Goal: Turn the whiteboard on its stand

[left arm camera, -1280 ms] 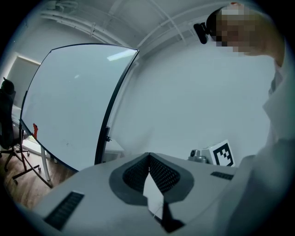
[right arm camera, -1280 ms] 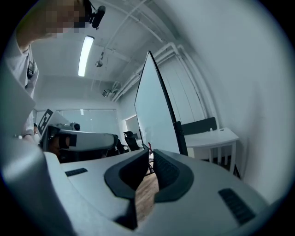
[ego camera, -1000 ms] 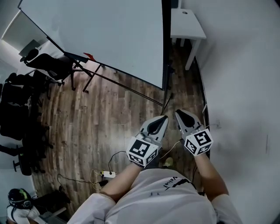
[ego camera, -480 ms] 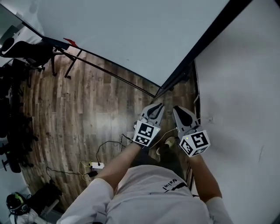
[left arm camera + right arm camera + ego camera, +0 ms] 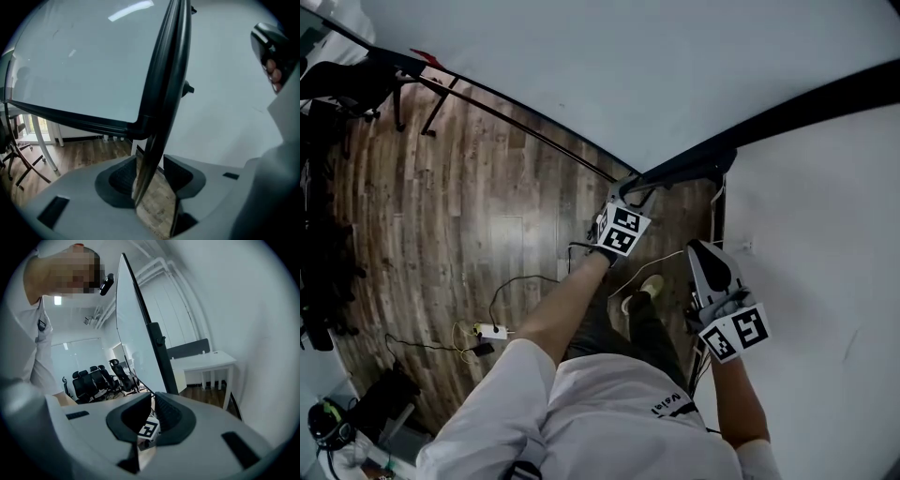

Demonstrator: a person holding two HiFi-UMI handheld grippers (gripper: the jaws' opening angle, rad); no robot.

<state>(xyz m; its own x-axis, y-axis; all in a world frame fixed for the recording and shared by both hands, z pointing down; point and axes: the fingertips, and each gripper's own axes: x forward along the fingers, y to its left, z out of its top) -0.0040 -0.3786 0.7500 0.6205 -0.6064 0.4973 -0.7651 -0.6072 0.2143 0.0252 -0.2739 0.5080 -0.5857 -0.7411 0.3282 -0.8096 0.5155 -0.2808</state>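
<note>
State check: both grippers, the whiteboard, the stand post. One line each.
left gripper: open, jaws apart on either side of the stand post, not clamped.
right gripper: shut, holding nothing, held back from the board.
whiteboard: upright on its stand, surface blank.
stand post: upright, between the left gripper's jaws, close to one pad with a gap to the other.

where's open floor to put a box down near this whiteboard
The wood floor is bare between the whiteboard's lower frame and the power strip. Crowded: black chairs at the left edge, a cable by the wall.
</note>
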